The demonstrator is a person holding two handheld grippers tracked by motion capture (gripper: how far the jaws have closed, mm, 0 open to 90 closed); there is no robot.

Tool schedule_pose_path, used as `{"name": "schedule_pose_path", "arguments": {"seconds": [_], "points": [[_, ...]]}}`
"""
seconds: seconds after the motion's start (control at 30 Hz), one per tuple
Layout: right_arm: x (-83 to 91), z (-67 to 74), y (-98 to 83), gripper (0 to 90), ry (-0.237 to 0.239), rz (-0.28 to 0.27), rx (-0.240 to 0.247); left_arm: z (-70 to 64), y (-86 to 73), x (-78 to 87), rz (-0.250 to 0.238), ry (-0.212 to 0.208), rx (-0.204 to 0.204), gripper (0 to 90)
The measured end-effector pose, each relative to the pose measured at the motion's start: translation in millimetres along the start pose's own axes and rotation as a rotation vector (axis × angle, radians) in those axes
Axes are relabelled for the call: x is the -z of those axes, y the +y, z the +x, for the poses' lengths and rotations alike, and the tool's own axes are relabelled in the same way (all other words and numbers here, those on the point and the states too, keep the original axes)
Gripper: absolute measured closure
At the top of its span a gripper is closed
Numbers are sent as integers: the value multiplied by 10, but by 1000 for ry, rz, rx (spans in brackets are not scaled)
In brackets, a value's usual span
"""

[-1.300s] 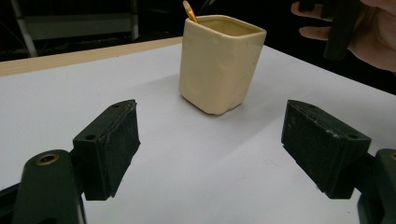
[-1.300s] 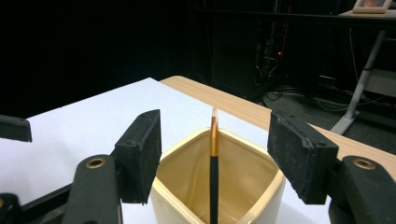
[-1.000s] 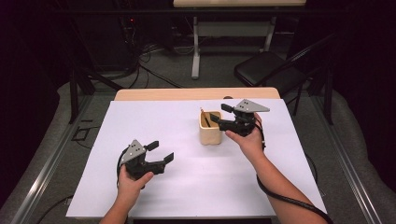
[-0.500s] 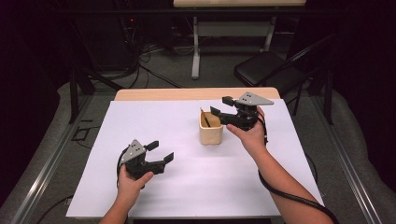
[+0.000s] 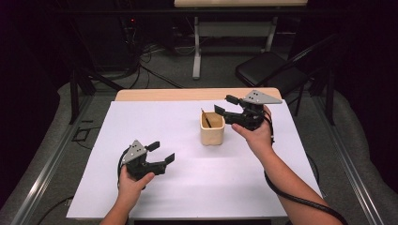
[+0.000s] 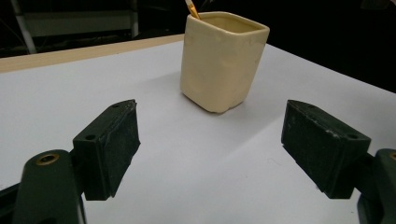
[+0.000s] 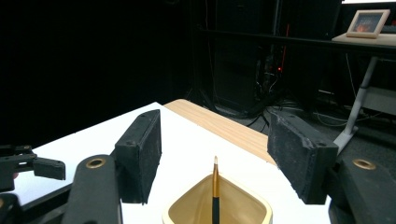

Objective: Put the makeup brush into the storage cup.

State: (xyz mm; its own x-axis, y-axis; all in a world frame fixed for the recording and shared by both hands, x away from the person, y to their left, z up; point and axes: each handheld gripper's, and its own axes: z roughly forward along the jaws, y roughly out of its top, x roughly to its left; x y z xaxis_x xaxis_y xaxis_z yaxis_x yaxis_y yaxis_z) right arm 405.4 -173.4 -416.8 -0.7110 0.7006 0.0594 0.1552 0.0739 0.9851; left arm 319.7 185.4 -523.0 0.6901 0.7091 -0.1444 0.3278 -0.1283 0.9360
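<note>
While one cup (image 5: 212, 133) holds one pencil (image 5: 206, 119), left gripper (image 5: 161, 153) and right gripper (image 5: 225, 104) gape wide, empty.

Seen from overhead, facing forward across the table (image 5: 155, 122); both gripper cameras sit low and close, sharing the cream cup (image 5: 212, 132) (image 6: 223, 60) (image 7: 217, 207).

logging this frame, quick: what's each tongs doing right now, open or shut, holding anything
Left tongs: open, empty, low over the table, aimed at the cup.
Right tongs: open, empty, above the cup with the pencil in it.
</note>
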Motion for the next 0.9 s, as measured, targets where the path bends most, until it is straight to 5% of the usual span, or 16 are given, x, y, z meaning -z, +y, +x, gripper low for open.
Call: {"name": "schedule_pose_path", "arguments": {"seconds": [0.9], "points": [[447,89,20,351,12,-9,28,-25,3,0,-1,0,-6,192]]}}
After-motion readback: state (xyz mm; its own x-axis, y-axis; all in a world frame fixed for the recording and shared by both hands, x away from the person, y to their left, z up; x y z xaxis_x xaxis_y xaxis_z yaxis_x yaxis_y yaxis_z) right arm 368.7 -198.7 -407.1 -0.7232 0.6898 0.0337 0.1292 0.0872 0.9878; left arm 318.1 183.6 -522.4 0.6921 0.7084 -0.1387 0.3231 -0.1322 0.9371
